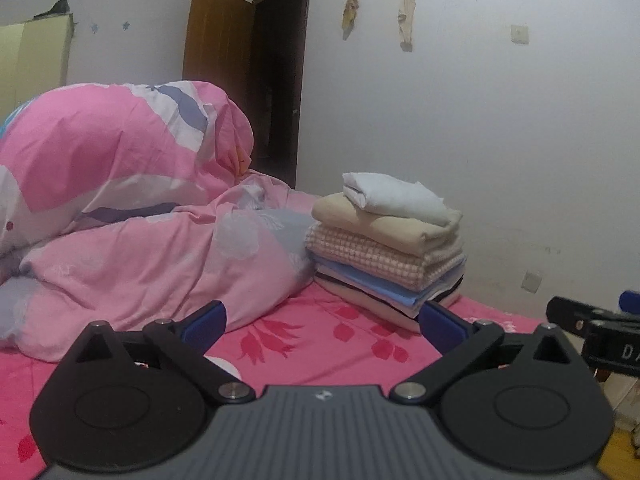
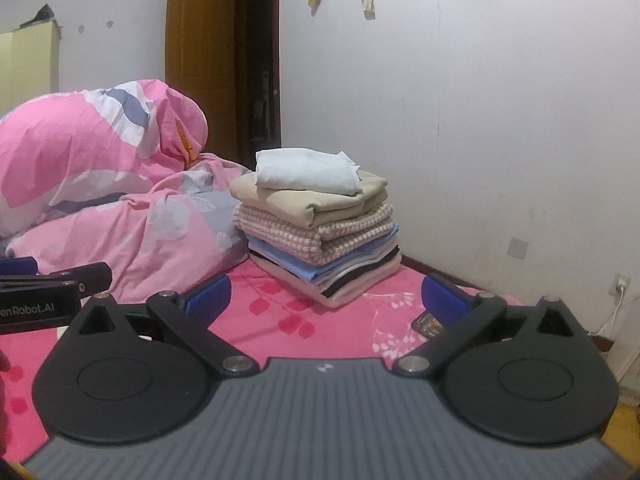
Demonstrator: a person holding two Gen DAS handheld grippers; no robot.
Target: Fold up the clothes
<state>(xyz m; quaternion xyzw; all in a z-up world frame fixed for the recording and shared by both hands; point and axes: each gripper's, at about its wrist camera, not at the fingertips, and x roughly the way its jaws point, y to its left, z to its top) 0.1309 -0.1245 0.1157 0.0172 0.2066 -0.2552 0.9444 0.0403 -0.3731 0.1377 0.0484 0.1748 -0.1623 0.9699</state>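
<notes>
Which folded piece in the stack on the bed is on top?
The white folded garment tops the stack. It is smaller than the beige piece directly under it, which lies on the pink checked one.

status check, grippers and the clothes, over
Left gripper open, empty. Right gripper open, empty. Folded stack neat on bed, white piece on top. Nothing in the way.

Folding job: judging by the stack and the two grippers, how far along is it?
Done: a neat stack of folded clothes sits on the pink bed sheet, a white piece on top. In hand: nothing; the left gripper and right gripper are both open and empty. Left: no unfolded garment is in view, only the bunched pink duvet beside the stack, so the folding looks finished or between items.
</notes>
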